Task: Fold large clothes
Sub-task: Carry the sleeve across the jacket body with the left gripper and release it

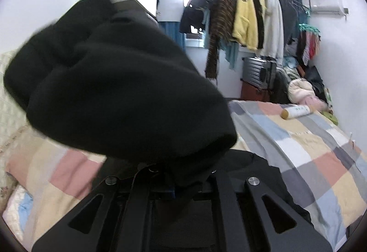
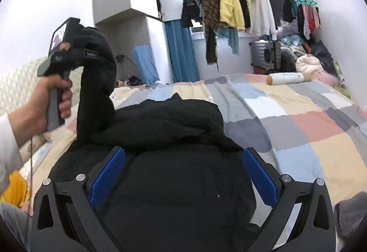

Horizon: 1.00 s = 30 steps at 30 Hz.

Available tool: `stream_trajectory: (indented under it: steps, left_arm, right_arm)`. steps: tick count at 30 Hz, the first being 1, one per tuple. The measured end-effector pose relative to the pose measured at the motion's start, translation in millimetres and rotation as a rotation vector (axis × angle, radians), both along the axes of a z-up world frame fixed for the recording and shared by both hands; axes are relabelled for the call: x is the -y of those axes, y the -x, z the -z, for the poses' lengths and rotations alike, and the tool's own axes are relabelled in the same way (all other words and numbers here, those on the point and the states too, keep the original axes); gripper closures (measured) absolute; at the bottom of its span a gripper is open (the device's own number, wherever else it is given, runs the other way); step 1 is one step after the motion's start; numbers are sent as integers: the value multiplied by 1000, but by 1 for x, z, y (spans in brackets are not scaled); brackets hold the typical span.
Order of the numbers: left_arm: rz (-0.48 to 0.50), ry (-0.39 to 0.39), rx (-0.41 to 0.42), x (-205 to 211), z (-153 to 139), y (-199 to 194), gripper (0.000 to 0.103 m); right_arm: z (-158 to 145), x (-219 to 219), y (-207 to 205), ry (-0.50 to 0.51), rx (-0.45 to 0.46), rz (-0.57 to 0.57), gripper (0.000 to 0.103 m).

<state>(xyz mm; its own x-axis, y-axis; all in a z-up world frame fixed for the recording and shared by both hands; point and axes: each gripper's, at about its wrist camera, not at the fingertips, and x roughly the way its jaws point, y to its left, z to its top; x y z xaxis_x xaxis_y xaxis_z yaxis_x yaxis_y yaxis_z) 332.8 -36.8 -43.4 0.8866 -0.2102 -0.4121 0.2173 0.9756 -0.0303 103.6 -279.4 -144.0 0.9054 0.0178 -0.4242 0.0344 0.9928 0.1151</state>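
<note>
A large black garment (image 2: pixel 174 128) lies bunched on the checked bedspread (image 2: pixel 309 128). One of its sleeves (image 2: pixel 96 91) rises off the heap to the upper left, where a hand (image 2: pixel 45 100) holds my left gripper aloft. In the left wrist view the same black cloth (image 1: pixel 114 91) billows over my left gripper (image 1: pixel 181 174), which is shut on the fabric and hidden at the tips. My right gripper (image 2: pixel 183 155) hovers low over the near part of the garment, open, with its blue pads (image 2: pixel 107 174) wide apart and nothing pinched.
A cream cylinder (image 2: pixel 286 78) lies at the bed's far right. Behind the bed are a rail of hanging clothes (image 2: pixel 231 6), a grey suitcase (image 2: pixel 266 55) and a heap of laundry (image 2: pixel 309 61). A quilted headboard (image 2: pixel 20 82) lines the left side.
</note>
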Motion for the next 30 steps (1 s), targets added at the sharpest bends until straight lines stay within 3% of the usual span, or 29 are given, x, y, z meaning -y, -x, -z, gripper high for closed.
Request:
stream_trajectory:
  steps: [6, 13, 18, 26, 30]
  left_arm:
    - [56, -17, -71, 49, 47, -3, 94]
    - [71, -25, -171, 97, 105, -8, 94]
    - [61, -42, -202, 109, 113, -13, 94]
    - [-3, 32, -243, 101, 102, -12, 92]
    - [-11, 73, -303, 91, 105, -13, 88]
  right_arm:
    - [7, 33, -3, -117, -15, 33, 0]
    - [14, 40, -3, -136, -27, 16, 0]
    - [21, 34, -10, -110, -50, -31, 0]
    - [22, 41, -5, -139, -46, -27, 0]
    - [21, 36, -6, -122, -42, -36, 0]
